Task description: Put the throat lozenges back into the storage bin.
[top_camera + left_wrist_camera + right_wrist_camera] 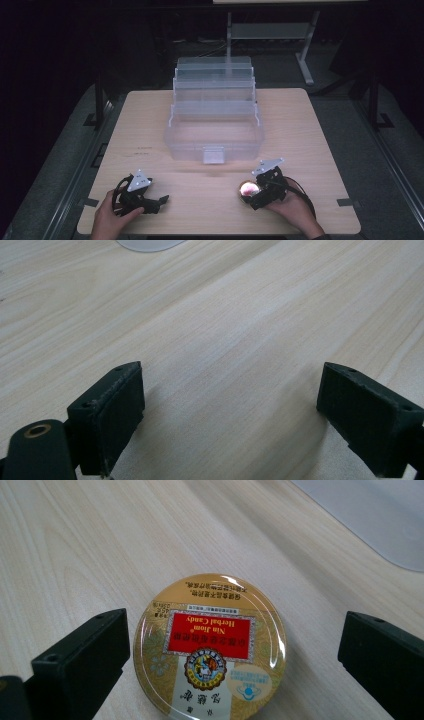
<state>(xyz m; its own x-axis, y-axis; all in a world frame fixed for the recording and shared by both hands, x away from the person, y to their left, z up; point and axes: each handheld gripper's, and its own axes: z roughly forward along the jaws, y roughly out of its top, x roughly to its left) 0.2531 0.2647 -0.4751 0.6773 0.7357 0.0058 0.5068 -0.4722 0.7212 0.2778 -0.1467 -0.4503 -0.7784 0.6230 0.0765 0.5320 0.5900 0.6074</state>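
A round gold candy tin (210,647) with a red label lies flat on the wooden table (300,125), seen in the high view as a small bright disc (248,189). My right gripper (232,660) is open, its jaws standing on either side of the tin, the left one close to its rim. That right gripper (252,192) sits near the front right of the table, held by a hand. My left gripper (230,415) is open over bare wood with nothing between its jaws; in the high view the left gripper (160,202) lies low at the front left.
A clear plastic tiered organizer box (215,120) stands open at the table's middle and back, its latch facing the front edge. Its corner shows as a pale shape (370,520) in the right gripper view. A desk frame (270,32) stands beyond the table.
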